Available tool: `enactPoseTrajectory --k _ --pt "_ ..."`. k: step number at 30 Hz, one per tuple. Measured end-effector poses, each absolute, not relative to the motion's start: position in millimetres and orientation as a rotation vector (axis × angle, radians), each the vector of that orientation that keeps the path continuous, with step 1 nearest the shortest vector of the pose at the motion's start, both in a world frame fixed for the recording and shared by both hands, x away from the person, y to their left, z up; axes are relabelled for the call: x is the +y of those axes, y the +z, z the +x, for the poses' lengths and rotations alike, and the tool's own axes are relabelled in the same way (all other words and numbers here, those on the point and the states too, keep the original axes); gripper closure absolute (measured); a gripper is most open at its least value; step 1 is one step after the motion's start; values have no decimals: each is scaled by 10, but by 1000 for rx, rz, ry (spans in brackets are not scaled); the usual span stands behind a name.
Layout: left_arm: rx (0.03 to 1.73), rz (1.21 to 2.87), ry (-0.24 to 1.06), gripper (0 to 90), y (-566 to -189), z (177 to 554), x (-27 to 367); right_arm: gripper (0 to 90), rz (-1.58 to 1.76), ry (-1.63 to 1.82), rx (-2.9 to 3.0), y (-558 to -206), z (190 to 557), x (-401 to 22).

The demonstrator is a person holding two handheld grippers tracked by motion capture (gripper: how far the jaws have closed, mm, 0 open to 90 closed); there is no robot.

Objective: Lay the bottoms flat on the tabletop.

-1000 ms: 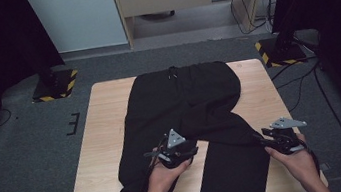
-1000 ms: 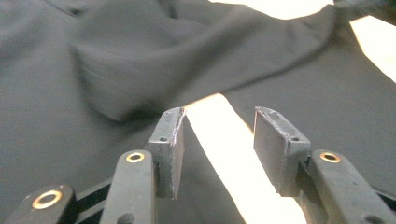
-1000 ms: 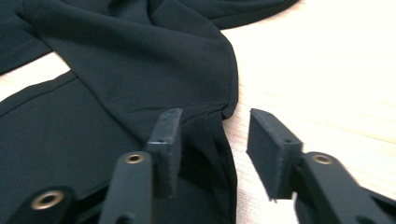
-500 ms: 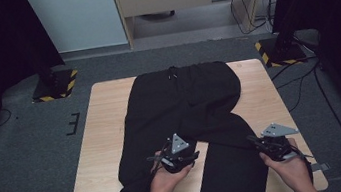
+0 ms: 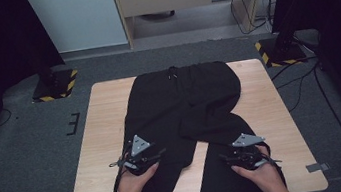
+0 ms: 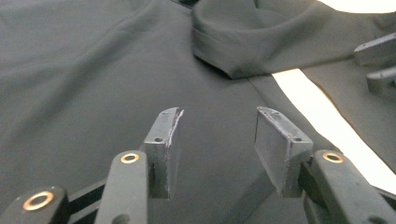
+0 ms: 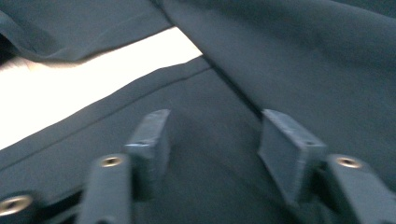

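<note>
Black trousers [image 5: 184, 99] lie flat on the wooden table [image 5: 105, 115], waistband far, legs toward me; the right leg is folded over near the hip. My left gripper [image 5: 140, 153] hovers over the left leg. Its jaws have just been opening, and in the left gripper view my left gripper [image 6: 217, 114] stands open above the trousers [image 6: 93, 70] with nothing between its pads. My right gripper [image 5: 244, 152] is over the right leg. In the right gripper view my right gripper [image 7: 215, 116] has also just been opening and holds nothing above the trousers [image 7: 303, 56].
A strip of bare table [image 7: 93, 88] shows between the two legs. The right gripper's jaws [image 6: 378, 60] sit at the right edge of the left gripper view. Yellow-and-black stand bases [image 5: 56, 84] [image 5: 278, 50] and cables lie on the floor beyond the table.
Both hands have shifted left across the trouser legs. The right hand has also come nearer the table's front edge and lower.
</note>
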State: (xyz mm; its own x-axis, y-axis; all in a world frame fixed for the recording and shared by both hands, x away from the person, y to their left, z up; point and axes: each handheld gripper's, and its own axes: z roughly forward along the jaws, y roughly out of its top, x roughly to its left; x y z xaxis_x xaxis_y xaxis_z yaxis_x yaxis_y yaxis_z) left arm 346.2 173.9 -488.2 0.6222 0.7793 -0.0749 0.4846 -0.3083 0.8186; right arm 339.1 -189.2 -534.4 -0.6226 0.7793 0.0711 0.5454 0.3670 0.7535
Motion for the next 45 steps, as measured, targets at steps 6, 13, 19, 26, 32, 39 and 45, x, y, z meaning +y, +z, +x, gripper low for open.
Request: enactPoseTrajectory --k 6,13,19,26,32,39,45 --pt "996 1990 471 496 -4881 3453 1828 415 1092 1077 2351 -5356 3345 -1804" --pt "1014 1985 482 502 -4896 3466 1888 844 1096 1107 2350 -5343 3350 -1819" --pt "1029 1978 493 508 -4903 3471 1935 893 1131 1120 2425 -5302 3306 -2014" --pt "1026 1993 500 508 -4912 3476 1920 891 1093 1080 2511 -5247 2913 -2481" --pt "1020 2014 505 506 -4940 3481 1877 658 1112 1157 2443 -5128 2883 -2656" --pt "1008 2037 542 502 -4952 3467 1879 482 1110 1132 2381 -5176 3220 -2422" --pt "1015 2035 546 502 -4960 3473 1905 651 1071 1065 2382 -5291 3350 -2194"
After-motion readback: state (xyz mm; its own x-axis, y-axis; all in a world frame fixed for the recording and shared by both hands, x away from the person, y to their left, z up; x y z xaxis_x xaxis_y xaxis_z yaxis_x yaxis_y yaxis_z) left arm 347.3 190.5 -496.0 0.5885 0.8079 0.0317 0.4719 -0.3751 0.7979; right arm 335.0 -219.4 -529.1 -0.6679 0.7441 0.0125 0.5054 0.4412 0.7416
